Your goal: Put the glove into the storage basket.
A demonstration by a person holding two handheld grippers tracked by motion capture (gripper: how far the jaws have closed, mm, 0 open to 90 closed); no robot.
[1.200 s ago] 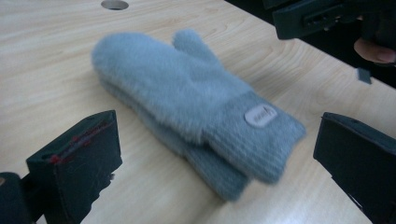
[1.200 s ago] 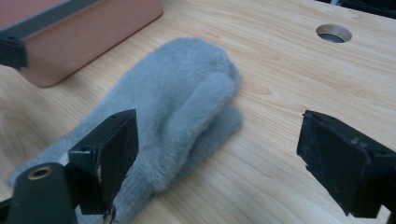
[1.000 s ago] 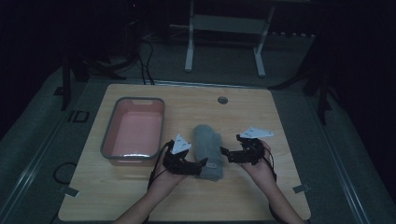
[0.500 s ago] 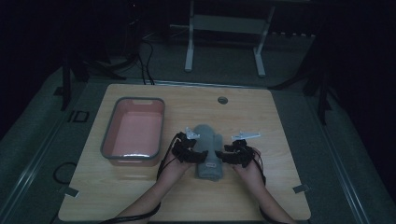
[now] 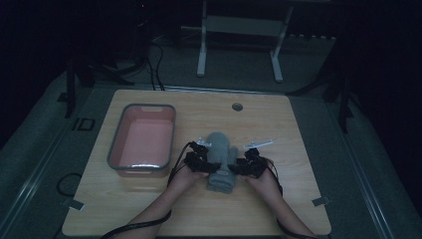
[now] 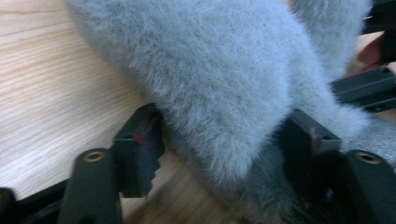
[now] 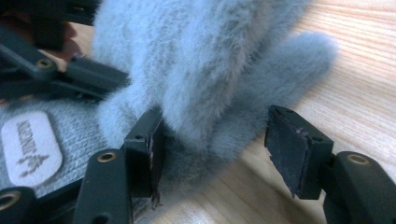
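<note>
A grey fuzzy mitten (image 5: 219, 154) lies in the middle of the wooden table (image 5: 298, 199), its knitted cuff (image 5: 221, 181) toward the person. My left gripper (image 5: 201, 160) sits at its left side. In the left gripper view the left gripper (image 6: 224, 149) has just been closing, and the fur (image 6: 210, 93) fills the gap and touches both pads. My right gripper (image 5: 247, 166) is at the mitten's right side. In the right gripper view the right gripper (image 7: 217, 149) has just eased open a little around the fur (image 7: 205, 70); one pad (image 7: 289, 149) stands apart from it.
A pink bin with a grey rim (image 5: 115, 144) stands left of the mitten. A small round hole (image 5: 237, 106) is in the table's far part. A pale label patch (image 7: 30, 147) sits on the knitted cuff. Dark floor, cables and a metal stand lie beyond the table.
Both hands have come inward and down onto the mitten's two sides. Both pairs of jaws stand narrower than a second ago.
</note>
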